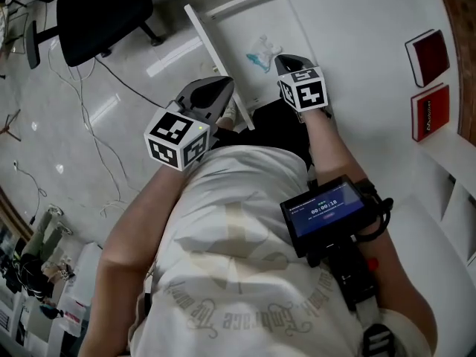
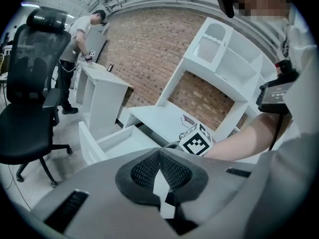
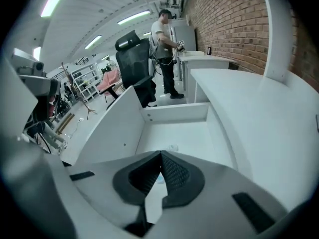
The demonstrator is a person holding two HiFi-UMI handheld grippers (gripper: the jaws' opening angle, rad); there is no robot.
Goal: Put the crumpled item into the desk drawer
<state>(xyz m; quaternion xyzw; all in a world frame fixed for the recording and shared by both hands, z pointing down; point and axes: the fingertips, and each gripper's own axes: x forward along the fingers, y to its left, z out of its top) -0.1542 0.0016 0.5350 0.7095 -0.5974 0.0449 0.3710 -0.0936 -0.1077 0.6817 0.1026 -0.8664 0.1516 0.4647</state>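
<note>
The white desk drawer [image 1: 232,22] stands pulled out in front of me. A crumpled pale, bluish item [image 1: 262,53] lies on its floor; in the right gripper view a pale bit of the crumpled item [image 3: 172,147] shows just past the jaw tips. My right gripper [image 1: 282,60] hovers beside the item at the drawer's right edge, jaws shut with nothing gripped between them. My left gripper [image 1: 223,88] hangs lower, near the drawer's front panel, jaws together and empty. The open drawer [image 2: 118,141] also appears in the left gripper view.
The white desk top [image 1: 357,43] carries two red books [image 1: 428,54] at its right. A black office chair [image 1: 104,10] and loose cables [image 1: 89,117] are on the floor at the left. Another person [image 3: 167,49] stands at a far desk.
</note>
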